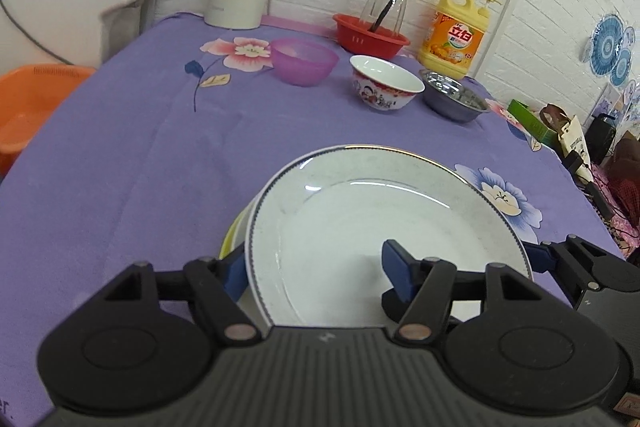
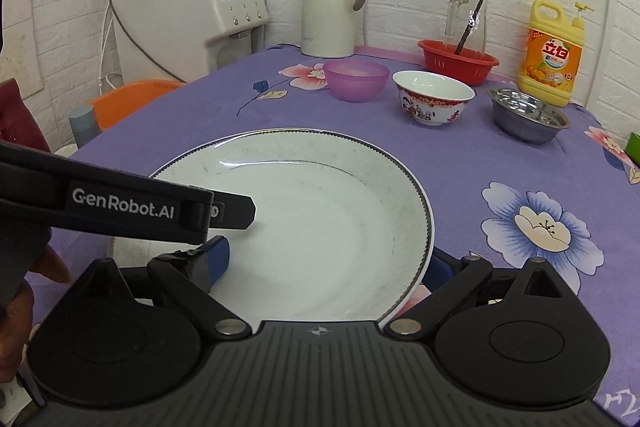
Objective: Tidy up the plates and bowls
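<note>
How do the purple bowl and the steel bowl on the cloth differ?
The purple bowl is translucent plastic with a matte, frosted look; the steel bowl is opaque metal and reflects light. The purple bowl stands at the left end of the row, by the pink flower print; the steel bowl stands at the right end, in front of the yellow detergent bottle. The painted porcelain bowl sits between them. Both stand upright and look empty.
</note>
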A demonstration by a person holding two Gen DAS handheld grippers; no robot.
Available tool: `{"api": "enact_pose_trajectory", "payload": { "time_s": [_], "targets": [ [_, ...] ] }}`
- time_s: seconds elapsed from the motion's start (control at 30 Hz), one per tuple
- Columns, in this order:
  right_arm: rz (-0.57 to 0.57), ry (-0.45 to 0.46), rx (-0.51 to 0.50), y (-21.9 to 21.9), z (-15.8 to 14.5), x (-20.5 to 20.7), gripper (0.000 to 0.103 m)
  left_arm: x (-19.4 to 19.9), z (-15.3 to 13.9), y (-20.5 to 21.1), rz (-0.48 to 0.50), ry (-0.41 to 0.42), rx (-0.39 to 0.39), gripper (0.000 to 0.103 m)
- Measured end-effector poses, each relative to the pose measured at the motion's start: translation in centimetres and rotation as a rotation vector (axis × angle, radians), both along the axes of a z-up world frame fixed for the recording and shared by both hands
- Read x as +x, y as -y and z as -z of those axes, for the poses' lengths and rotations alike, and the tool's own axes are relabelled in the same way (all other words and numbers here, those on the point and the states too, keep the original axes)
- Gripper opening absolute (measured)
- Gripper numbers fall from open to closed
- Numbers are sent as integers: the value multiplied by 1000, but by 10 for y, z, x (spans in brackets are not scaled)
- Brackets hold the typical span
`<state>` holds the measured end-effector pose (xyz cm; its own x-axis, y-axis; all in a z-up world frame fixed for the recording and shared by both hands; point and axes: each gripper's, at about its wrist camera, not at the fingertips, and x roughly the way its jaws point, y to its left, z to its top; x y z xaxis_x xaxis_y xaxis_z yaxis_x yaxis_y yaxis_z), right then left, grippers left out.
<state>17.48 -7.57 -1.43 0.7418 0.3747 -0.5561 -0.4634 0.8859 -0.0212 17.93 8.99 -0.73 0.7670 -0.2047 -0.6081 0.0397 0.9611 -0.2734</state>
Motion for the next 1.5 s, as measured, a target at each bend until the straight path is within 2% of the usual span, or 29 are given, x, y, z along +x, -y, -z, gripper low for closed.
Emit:
{"api": "enact_pose_trajectory", "payload": {
  "time_s": [0.07,0.13,0.17,0.4,0.47,0.53,0.73,0.83,1.1,1.33,1.5],
  "targets": [
    [-7,-7,4,3,0,0,103,-1,1,-3,6,-5,-36,68],
    [-1,-41,24,7,2,2,103,-2,1,-7,21,-16,-82,79],
    [0,-70,45,9,5,4,103,-3,0,-8,22,-18,-94,80],
    [-6,17,42,14,-7,-6,103,-13,-12,-17,21,-4,-104,85],
    [1,24,48,17,-10,-4,103,-16,-18,-16,-2,8,-51,91],
    [8,15,64,20,-9,-2,103,-22,-24,-15,-2,46,-23,92],
    [32,-5,130,33,-8,0,103,-25,-37,-13,-7,111,-13,94],
    [47,-7,155,42,-10,2,103,-17,-38,-7,1,106,-31,97],
    [125,-20,178,80,-8,19,103,17,-36,28,49,69,-71,97],
    [194,-40,159,126,-12,65,103,42,-29,52,86,31,-83,97],
    [280,-29,127,164,-38,154,103,52,-27,56,93,33,-69,97]
  ]
}}
